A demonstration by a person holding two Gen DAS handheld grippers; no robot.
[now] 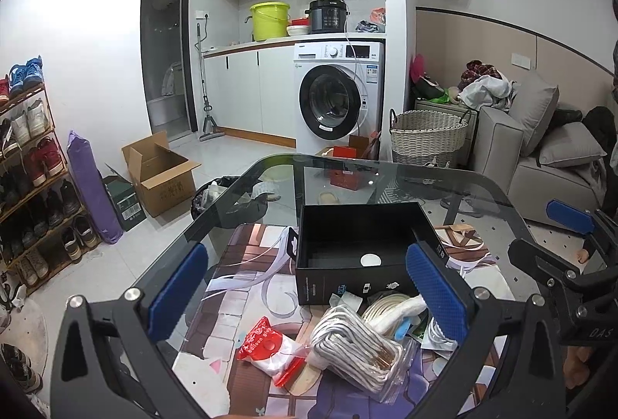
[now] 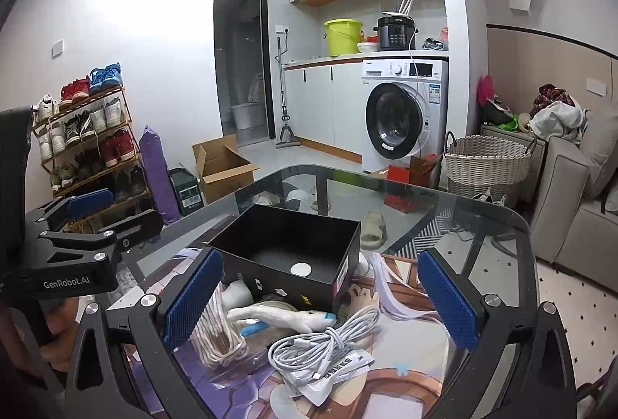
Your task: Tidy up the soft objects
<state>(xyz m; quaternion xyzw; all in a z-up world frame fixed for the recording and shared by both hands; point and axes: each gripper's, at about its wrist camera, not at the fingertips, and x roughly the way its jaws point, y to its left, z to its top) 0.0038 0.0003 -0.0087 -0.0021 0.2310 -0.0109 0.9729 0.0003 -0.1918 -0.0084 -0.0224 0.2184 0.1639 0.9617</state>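
Glass tabletop (image 1: pixel 483 187), printed mat (image 1: pixel 239 264) laid over near half.

Black box (image 1: pixel 359 237), open-topped, mid-tabletop on far edge of mat; white round sticker (image 1: pixel 370 259) on inner floor, otherwise bare inside.

Heap of soft items just in front of box, toward near edge:
- Coiled white rope (image 1: pixel 359 349) in clear zip bag, left-centre of heap.
- Red-and-white packet (image 1: pixel 270 345), left of rope, touching bag.
- White plush toy (image 2: pixel 286 316) with blue part, lying against box's near wall.
- White charging cable (image 2: pixel 328 341), bundled, resting on printed sachet (image 2: pixel 332 368), right side of heap.
- Flat white coil (image 1: pixel 386 303) behind rope, partly hidden.

Left gripper (image 1: pixel 305 291): blue pads spread wide, released, nothing between; poised above heap, rope bag between fingers' line.

Right gripper (image 2: pixel 320 303): pads likewise wide apart, empty; above heap, plush and cable between fingers' line.

Beyond far edge: washing machine (image 1: pixel 340 94), wicker basket (image 1: pixel 428 133), cardboard carton (image 1: pixel 162 171), shoe rack (image 1: pixel 31 164).
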